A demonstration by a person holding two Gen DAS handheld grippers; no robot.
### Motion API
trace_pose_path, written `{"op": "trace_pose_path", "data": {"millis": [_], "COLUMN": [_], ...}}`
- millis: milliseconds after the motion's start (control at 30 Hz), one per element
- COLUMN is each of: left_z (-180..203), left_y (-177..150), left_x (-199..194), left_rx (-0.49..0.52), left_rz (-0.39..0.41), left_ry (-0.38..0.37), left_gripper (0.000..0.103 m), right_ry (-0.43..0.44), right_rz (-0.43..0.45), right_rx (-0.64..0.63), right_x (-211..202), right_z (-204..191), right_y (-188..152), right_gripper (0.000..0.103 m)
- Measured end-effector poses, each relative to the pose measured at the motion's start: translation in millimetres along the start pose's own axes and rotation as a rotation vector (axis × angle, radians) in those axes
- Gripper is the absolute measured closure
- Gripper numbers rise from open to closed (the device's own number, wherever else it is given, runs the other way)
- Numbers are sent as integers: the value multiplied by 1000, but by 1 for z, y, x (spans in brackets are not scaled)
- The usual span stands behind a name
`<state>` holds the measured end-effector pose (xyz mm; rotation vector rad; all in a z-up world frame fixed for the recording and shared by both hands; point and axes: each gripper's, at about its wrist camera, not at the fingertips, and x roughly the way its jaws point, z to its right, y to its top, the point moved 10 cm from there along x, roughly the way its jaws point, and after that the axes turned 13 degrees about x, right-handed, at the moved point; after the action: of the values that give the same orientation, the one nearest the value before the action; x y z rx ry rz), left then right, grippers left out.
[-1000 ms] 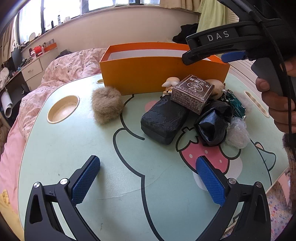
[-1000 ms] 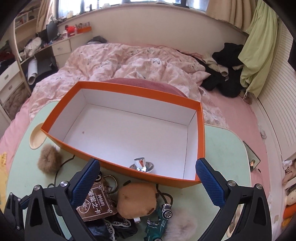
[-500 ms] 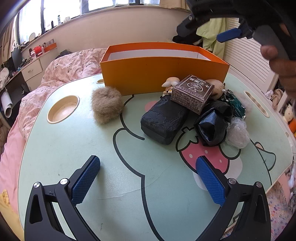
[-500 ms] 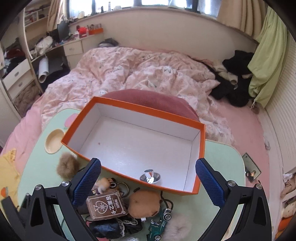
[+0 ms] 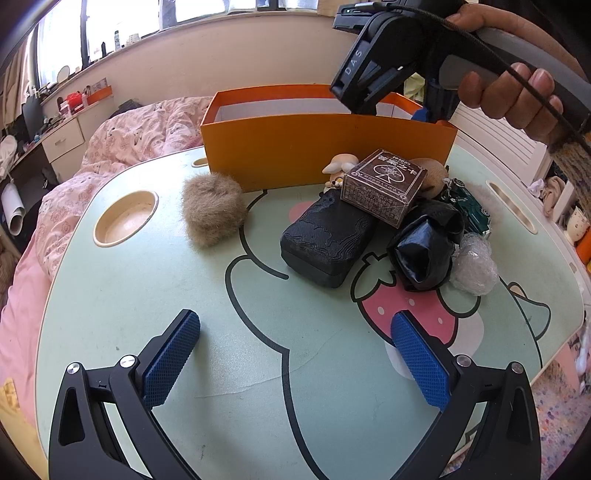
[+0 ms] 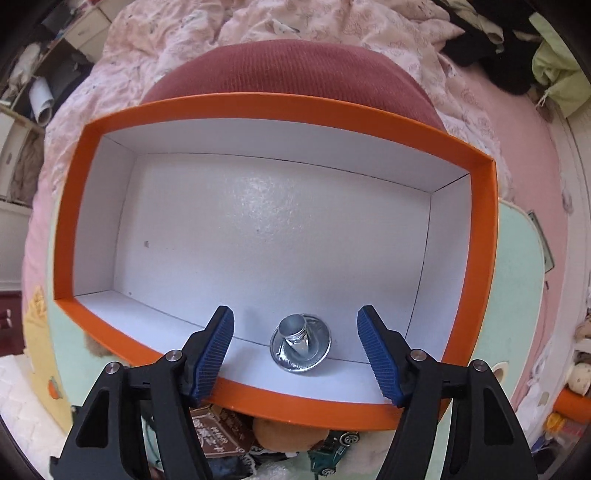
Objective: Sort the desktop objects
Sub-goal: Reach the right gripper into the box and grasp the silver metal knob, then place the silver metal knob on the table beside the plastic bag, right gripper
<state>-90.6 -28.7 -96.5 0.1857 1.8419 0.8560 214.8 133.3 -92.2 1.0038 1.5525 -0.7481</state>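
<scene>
Right gripper (image 6: 295, 343) above the orange cardboard box (image 6: 92, 147)
Its jaws are closing, pads clear of the shiny metal funnel-shaped piece (image 6: 300, 345) lying between and below them.

Pink floral bedding (image 5: 147, 125), white drawer unit (image 5: 64, 138), dark red cushion (image 6: 288, 72), green curtain (image 6: 557, 70)

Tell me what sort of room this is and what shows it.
Most likely a bedroom: a bed with a rumpled pink floral quilt lies behind the small cartoon-printed lap table, a chest of drawers stands by the window, and clothes lie heaped on the bed.
</scene>
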Motion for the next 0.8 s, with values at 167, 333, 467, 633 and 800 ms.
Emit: {"op": "trace_pose_path", "data": {"millis": [167,333,467,633,800], "left_z": [1,3,4,4,5], "left_y": [5,4,4,4,4], "left_x": [1,-1,-1,-1,-1], "left_rx": [7,10,13,16,19], "left_rz": [0,1,2,3,4], "left_ry": [-4,-9,-11,-14,-16], "left_gripper": [0,0,0,0,0], "right_ry": [-22,89,97,125,209], "right_rz": [16,-36,-22,61,156], "right_rx": [-18,9,38,49,37], "right_x": [2,6,3,-32,-77], "right_z": [4,-1,6,10,6], "right_y": [-4,-13,-17,-18,-23], "right_gripper": [49,74,74,74,74]}}
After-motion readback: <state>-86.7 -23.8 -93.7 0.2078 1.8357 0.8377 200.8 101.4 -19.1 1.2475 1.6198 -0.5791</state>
